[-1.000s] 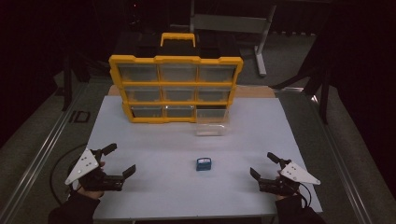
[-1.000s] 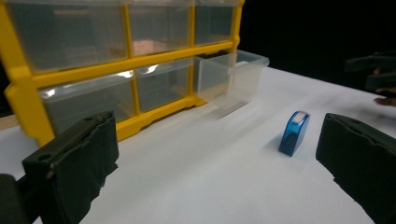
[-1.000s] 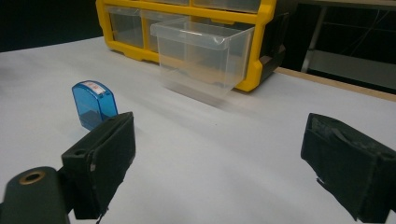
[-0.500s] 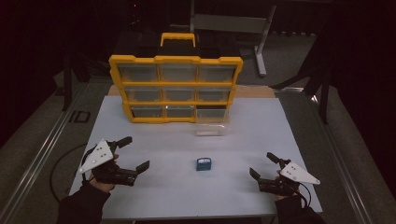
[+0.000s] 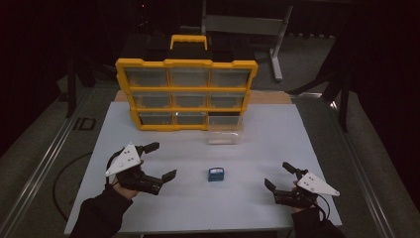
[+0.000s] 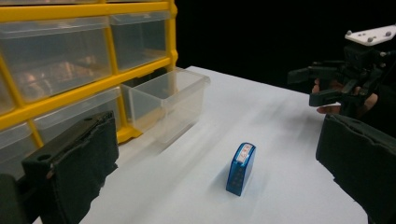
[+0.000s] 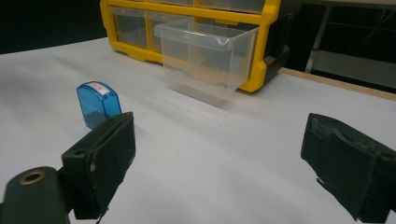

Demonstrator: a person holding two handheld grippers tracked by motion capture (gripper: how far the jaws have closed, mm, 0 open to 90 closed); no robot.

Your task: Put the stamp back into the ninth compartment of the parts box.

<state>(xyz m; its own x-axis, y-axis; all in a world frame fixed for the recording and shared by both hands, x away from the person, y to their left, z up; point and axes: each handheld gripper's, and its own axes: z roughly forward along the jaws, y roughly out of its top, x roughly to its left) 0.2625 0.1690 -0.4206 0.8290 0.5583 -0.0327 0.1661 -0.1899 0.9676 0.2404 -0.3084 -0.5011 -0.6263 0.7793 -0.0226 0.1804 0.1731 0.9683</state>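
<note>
A small blue box (image 5: pixel 216 174) stands on the white table (image 5: pixel 257 213), in the middle near the front. My left gripper (image 5: pixel 162 160) is open to the left of it, jaws wide and pointing at it. In the left gripper view the blue box (image 6: pixel 241 168) sits ahead between the two black pads (image 6: pixel 74 168), not touched. My right gripper (image 5: pixel 277 175) rests open at the front right. In its own view the blue box (image 7: pixel 98 105) stands beyond the left pad (image 7: pixel 105 156). A clear plastic drawer (image 5: pixel 225 136) stands alone on the table in front of the yellow drawer cabinet (image 5: pixel 185 94).
The cabinet has nine clear drawers and a yellow handle (image 5: pixel 187 39) on top; its lower right slot is dark. The clear drawer (image 6: pixel 166 105) looks empty. A metal rail (image 5: pixel 44 163) runs along the table's left side, and dark floor surrounds the table.
My left gripper has moved right and a little forward, toward the blue box, staying open. The right gripper and the box have not moved.
</note>
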